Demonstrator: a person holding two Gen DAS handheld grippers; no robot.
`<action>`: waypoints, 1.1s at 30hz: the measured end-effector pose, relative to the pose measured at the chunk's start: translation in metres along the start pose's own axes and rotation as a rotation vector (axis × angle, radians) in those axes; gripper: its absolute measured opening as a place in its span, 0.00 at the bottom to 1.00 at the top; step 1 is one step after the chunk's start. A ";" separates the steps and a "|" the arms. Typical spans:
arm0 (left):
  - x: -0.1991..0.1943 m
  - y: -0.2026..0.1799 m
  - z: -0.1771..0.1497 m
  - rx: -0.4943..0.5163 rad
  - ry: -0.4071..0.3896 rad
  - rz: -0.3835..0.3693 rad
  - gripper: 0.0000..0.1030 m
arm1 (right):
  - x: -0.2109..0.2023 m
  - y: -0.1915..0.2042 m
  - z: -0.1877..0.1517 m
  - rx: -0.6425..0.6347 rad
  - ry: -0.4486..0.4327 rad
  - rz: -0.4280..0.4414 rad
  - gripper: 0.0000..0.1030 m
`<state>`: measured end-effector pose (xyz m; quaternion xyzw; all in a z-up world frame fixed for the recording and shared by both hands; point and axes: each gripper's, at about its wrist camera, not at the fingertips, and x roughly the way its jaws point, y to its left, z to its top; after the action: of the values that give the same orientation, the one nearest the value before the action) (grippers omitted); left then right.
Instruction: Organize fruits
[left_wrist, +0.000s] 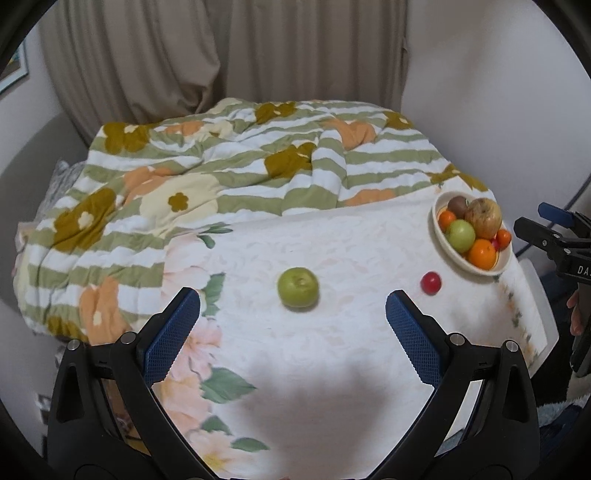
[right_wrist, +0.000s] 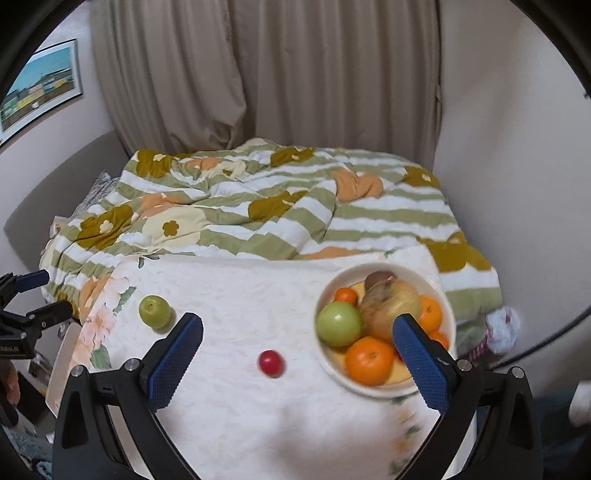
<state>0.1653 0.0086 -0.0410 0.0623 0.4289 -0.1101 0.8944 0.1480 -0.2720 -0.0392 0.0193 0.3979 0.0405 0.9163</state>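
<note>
A green apple (left_wrist: 298, 287) lies on the white floral cloth (left_wrist: 332, 369), with a small red fruit (left_wrist: 430, 283) to its right. A cream bowl (left_wrist: 447, 251) at the far right holds several fruits: oranges, a green apple, a yellow-red apple and a brown one. My left gripper (left_wrist: 293, 310) is open and empty, just short of the green apple. My right gripper (right_wrist: 297, 332) is open and empty above the cloth, with the red fruit (right_wrist: 271, 363) between its fingers' lines and the bowl (right_wrist: 328, 365) by its right finger. The green apple (right_wrist: 155, 311) lies to its left.
A rumpled striped floral quilt (left_wrist: 221, 177) covers the bed behind the cloth. Beige curtains (left_wrist: 221, 55) and pale walls stand behind. A framed picture (right_wrist: 40, 86) hangs at the left. The right gripper shows at the left wrist view's right edge (left_wrist: 554, 236).
</note>
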 end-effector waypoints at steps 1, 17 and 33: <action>0.002 0.004 0.001 0.014 0.005 -0.001 1.00 | 0.003 0.006 -0.001 0.018 0.011 -0.006 1.00; 0.092 0.059 -0.015 0.207 0.199 -0.159 1.00 | 0.059 0.053 -0.042 0.312 0.184 -0.193 1.00; 0.157 0.012 -0.022 0.321 0.193 -0.247 0.93 | 0.113 0.033 -0.071 0.351 0.275 -0.273 0.99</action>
<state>0.2472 0.0023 -0.1774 0.1611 0.4939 -0.2789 0.8077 0.1713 -0.2290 -0.1678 0.1183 0.5187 -0.1509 0.8332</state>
